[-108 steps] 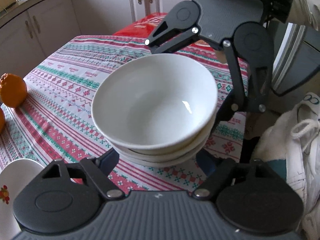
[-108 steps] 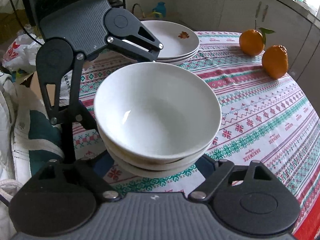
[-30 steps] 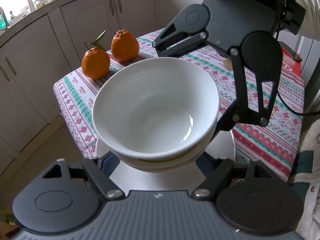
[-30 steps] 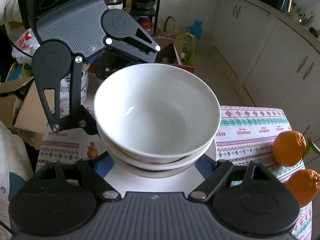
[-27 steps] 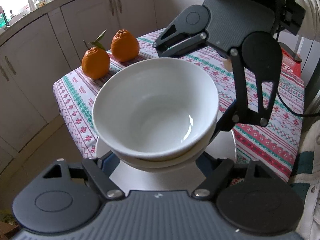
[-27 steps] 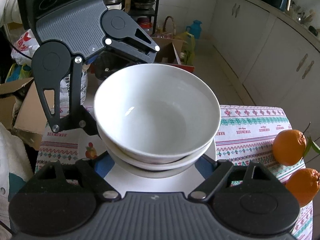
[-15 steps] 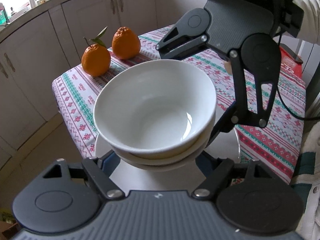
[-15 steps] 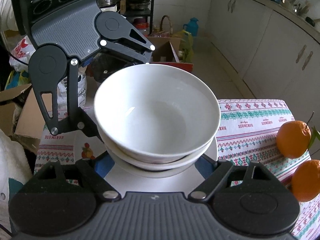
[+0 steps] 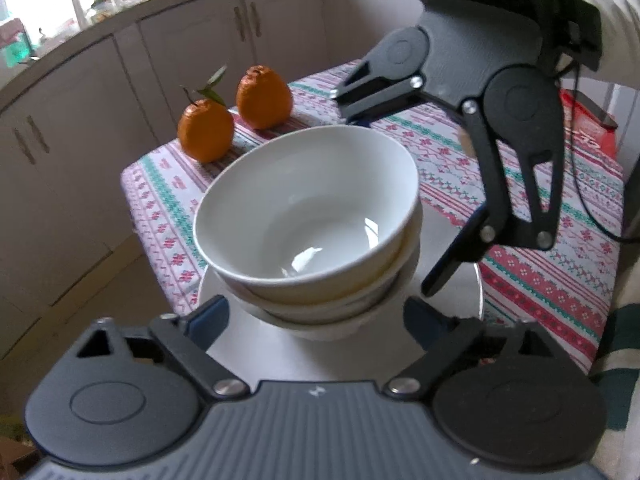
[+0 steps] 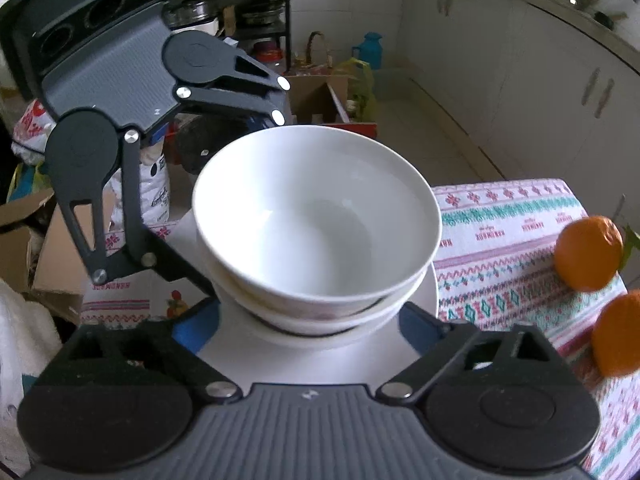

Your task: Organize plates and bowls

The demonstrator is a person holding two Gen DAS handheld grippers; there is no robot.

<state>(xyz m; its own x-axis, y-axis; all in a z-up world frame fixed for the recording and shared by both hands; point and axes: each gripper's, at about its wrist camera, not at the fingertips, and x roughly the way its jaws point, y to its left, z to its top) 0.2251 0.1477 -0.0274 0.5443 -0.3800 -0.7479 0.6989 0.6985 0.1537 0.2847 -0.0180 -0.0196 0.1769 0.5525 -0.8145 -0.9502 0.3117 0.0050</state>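
A stack of white bowls [image 9: 312, 224] sits between my two grippers, over a stack of white plates [image 9: 452, 280] at the table's corner. My left gripper [image 9: 316, 316] is spread wide around the bottom bowl, its blue-padded fingers at either side. My right gripper [image 10: 312, 320] faces it from the opposite side, also spread around the bowl stack [image 10: 316, 232] above the plates [image 10: 320, 356]. Whether the pads press the bowl is hidden under the rims. I cannot tell if the bowls touch the plates.
Two oranges [image 9: 234, 114] sit at the table's far corner; they also show in the right wrist view [image 10: 588, 254]. The patterned tablecloth [image 9: 560, 216] covers the table. Cabinets, cardboard boxes [image 10: 40, 264] and bags lie on the floor beyond the edge.
Both grippers and the bowl stack have sunk closer to the plates. The left gripper's fingers now look a little wider apart around the bottom bowl.
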